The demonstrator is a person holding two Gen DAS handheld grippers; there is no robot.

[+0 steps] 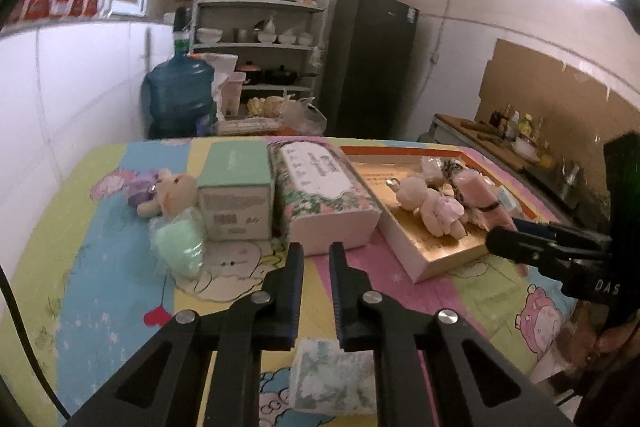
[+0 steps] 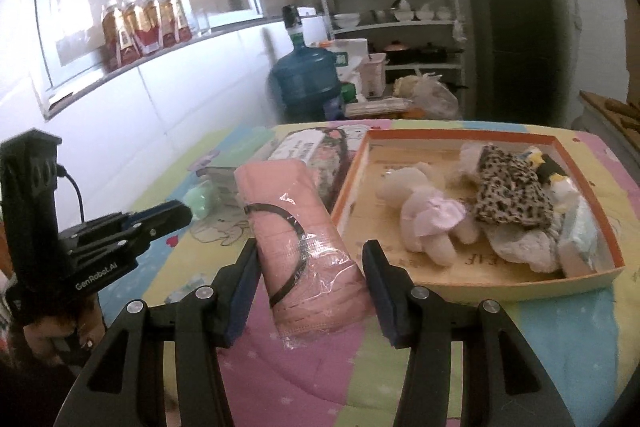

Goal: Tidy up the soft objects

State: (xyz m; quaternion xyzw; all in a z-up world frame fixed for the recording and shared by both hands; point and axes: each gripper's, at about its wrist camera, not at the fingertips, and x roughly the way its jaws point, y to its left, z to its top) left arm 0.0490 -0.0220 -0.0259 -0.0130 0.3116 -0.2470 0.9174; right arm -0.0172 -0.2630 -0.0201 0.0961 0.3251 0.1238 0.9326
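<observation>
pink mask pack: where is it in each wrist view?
Left wrist: pink mask pack at right, over the orange-rimmed tray, by the right gripper.
Right wrist: centre, between the right gripper's fingers.
Shared landmark: plush bear in pink dress in the tray.

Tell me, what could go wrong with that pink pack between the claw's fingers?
The right claw pinches the pink pack by its lower part only, with slippery plastic wrap, so it might slide out or droop. The tray already holds a doll and a leopard cloth, so the pack could catch the rim or land on them.
</observation>
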